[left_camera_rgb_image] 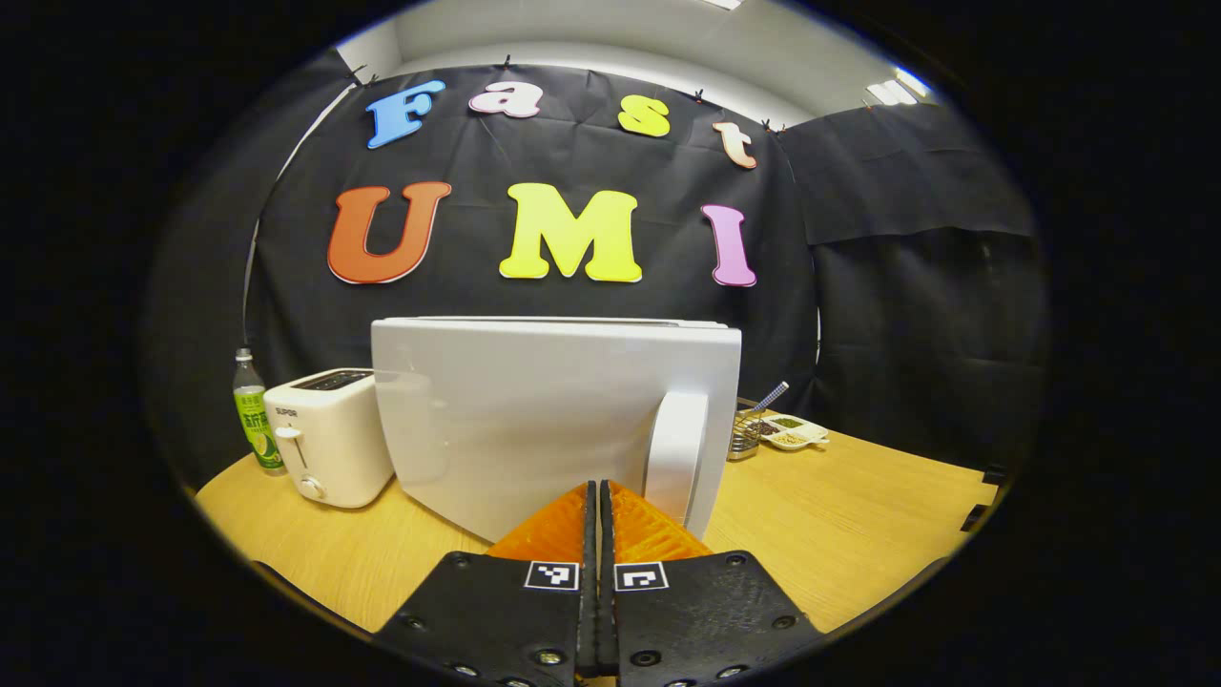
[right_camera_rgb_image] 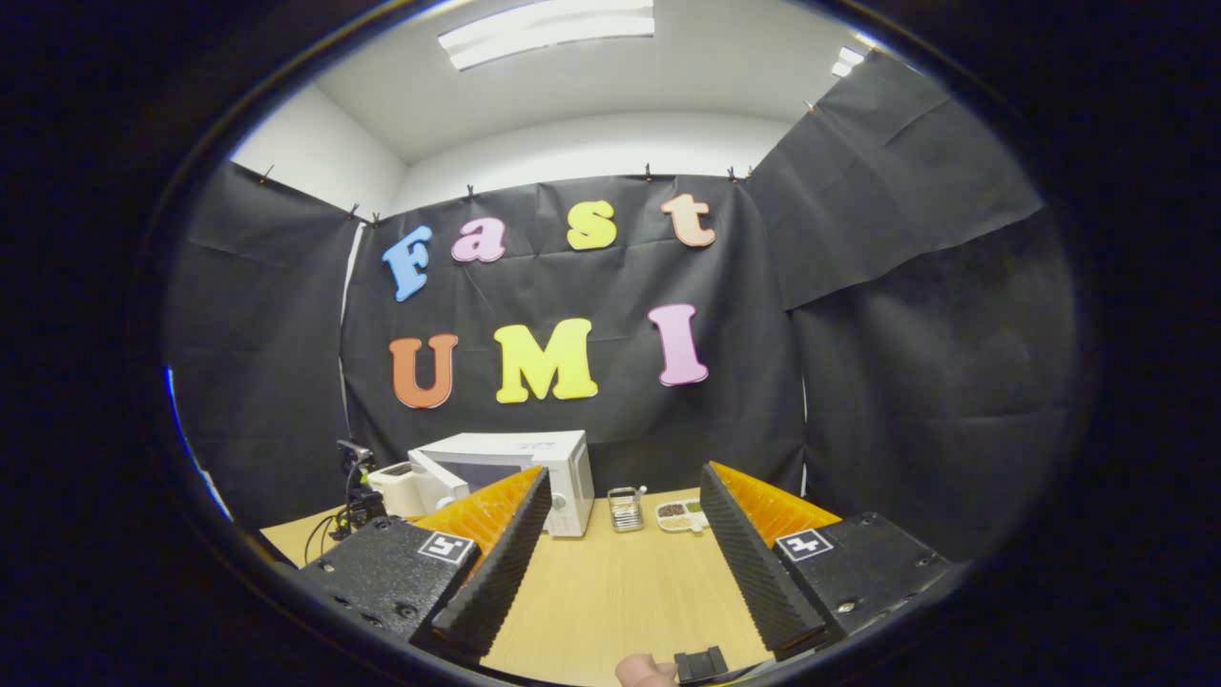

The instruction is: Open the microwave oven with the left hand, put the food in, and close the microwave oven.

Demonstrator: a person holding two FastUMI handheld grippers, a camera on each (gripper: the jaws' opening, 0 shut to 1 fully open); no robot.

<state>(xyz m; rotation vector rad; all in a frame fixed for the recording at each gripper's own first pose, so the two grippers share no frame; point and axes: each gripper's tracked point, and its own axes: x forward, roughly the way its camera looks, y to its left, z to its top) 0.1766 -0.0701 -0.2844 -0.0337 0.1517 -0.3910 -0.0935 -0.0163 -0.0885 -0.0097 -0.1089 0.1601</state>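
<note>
Facing the rigid microwave door (left_camera_rgb_image: 534, 420), the left gripper (left_camera_rgb_image: 598, 496) fingers are clenched empty; its handle (left_camera_rgb_image: 675, 458), just beyond, suits hooking; right gripper (right_camera_rgb_image: 620, 534) fingers are released.

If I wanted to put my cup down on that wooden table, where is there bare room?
The widest bare patch is the table in front of the microwave, between the right gripper's open fingers. More bare wood lies right of the door handle. It is crowded at the back: bottle, toaster, wire basket and divided dish.
</note>
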